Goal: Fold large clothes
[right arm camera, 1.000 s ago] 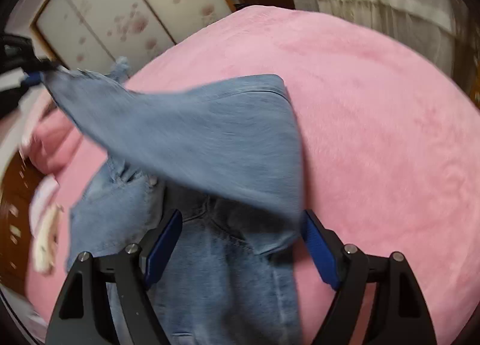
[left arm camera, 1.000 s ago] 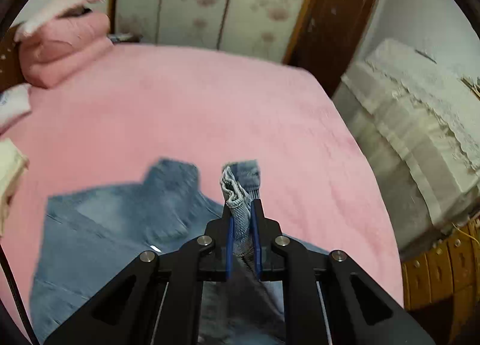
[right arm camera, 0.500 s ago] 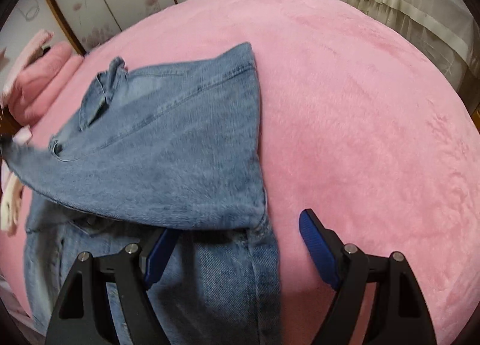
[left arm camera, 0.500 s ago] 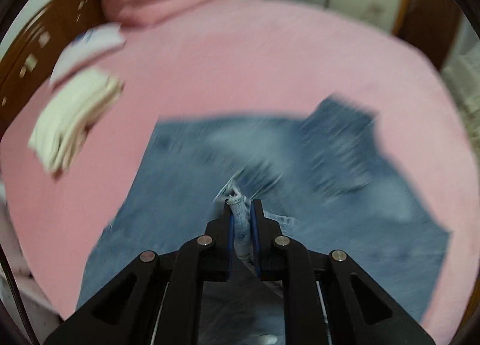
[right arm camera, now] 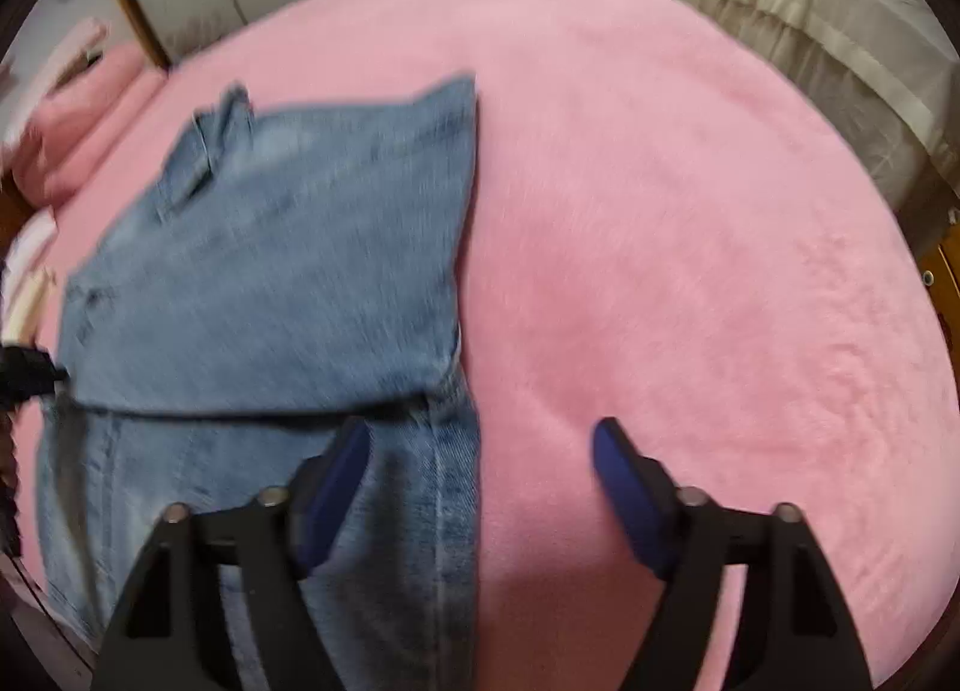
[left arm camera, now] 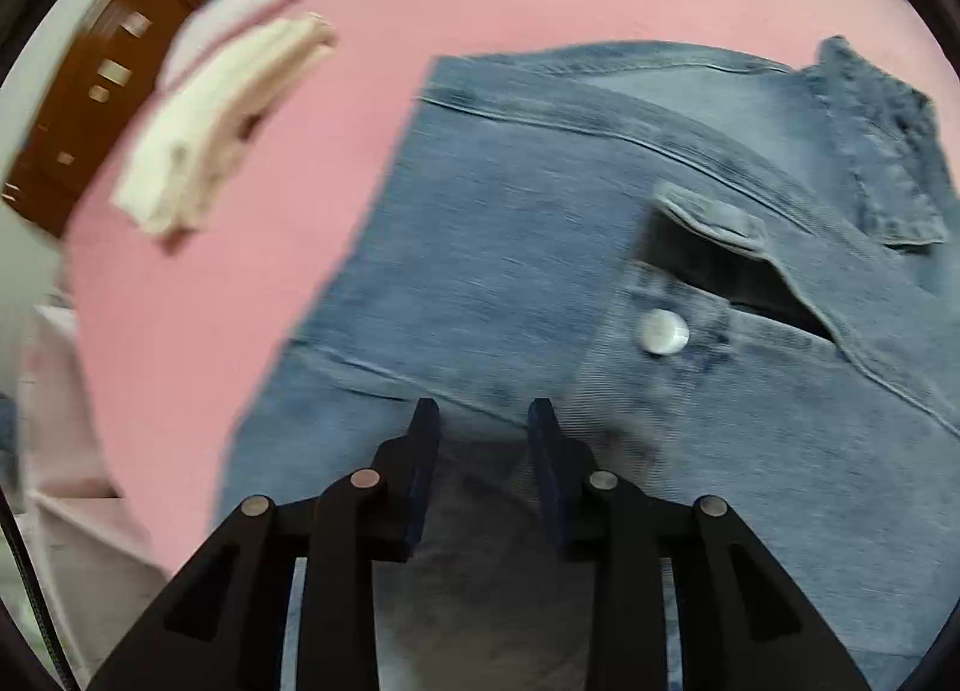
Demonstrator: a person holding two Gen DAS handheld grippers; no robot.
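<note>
A blue denim jacket lies on the pink bed, one side folded over the body. Its collar, chest pocket flap and a metal button show in the left wrist view. My left gripper is partly open and empty, just above the denim near a seam. In the right wrist view the jacket lies at the left with the folded panel on top. My right gripper is wide open and empty, over the jacket's right edge and the pink cover.
A folded cream cloth and a white item lie on the bed left of the jacket, near a brown wooden headboard. Pink pillows sit at the bed's far left. A beige covered piece of furniture stands to the right.
My left gripper carried the denim edge across the jacket, lowered it and let go; its jaws have opened. The folded panel now lies flat. My right gripper stayed open.
</note>
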